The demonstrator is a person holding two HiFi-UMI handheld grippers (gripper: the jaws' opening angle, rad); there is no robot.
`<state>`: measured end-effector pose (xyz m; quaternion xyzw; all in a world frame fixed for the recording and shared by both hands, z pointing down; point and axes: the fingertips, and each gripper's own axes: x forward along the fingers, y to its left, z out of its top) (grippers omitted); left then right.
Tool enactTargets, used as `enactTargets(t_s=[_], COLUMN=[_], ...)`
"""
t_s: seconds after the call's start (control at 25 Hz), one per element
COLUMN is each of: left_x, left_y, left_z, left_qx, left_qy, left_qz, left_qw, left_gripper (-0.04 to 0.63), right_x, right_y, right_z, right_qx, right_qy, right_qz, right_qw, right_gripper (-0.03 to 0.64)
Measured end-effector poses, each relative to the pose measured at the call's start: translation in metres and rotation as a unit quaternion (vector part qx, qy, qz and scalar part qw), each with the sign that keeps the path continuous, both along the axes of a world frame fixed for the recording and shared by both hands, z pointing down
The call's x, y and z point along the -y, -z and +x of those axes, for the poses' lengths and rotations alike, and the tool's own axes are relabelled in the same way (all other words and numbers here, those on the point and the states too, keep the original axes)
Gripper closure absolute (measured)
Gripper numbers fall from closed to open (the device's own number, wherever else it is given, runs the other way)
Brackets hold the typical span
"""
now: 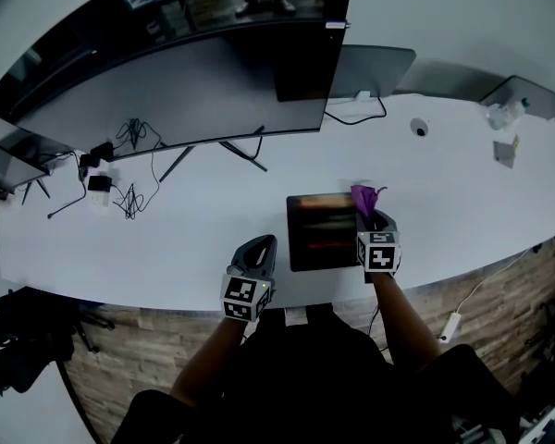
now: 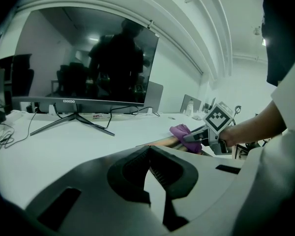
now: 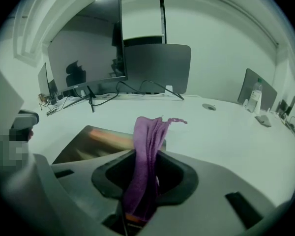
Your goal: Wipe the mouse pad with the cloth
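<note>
Head view is showing both forearms reaching forward from the body over the front edge of the white desk. The left forearm is angling inward, carrying the left gripper just left of the mouse pad and apart from it. The right forearm is running almost straight ahead, holding the right gripper over the pad's right edge.

In the left gripper view, the left gripper is pointing across the desk toward the monitor, its jaws meeting at the tips with nothing between them. That view is also catching the right gripper from the side, low by the pad, with the cloth bunched at its front.

In the right gripper view, the right gripper is clenching the purple cloth, which is standing up out of the jaws in a folded strip, its loose end flopping forward in the air. The mouse pad is lying flat just ahead and to the left of those jaws. Whether the cloth is touching the pad cannot be told.
</note>
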<state>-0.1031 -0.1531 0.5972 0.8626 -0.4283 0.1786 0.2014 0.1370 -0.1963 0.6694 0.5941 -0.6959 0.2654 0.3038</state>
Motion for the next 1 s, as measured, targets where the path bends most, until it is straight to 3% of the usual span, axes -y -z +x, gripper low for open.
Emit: enactTargets(t_s=[0.36, 0.48, 0.76, 1.0], left_x=[0.001, 0.002, -0.004, -0.013], left_y=[0.010, 0.011, 0.011, 0.004], left_z=[-0.008, -0.012, -0.024, -0.034], left_qx=[-0.035, -0.031, -0.038, -0.005], left_qy=[0.010, 0.013, 0.014, 0.009], left_qz=[0.013, 0.015, 0.007, 0.007], left_qw=[0.9993, 0.9993, 0.9991, 0.9999], left_gripper=[0.572, 0.572, 0.572, 0.572], right_x=[0.004, 0.001, -0.016, -0.037], right_y=[0.008, 0.017, 0.023, 0.024], right_z=[0.011, 0.002, -0.057, -0.114], right_qx=[-0.031, -0.028, 0.023, 0.065], right_qy=[-0.004, -0.001, 0.029, 0.065], right_qz=[0.001, 0.007, 0.010, 0.000], right_qw=[1.000, 1.000, 0.999, 0.996], right_gripper=[0.495, 0.495, 0.497, 0.497])
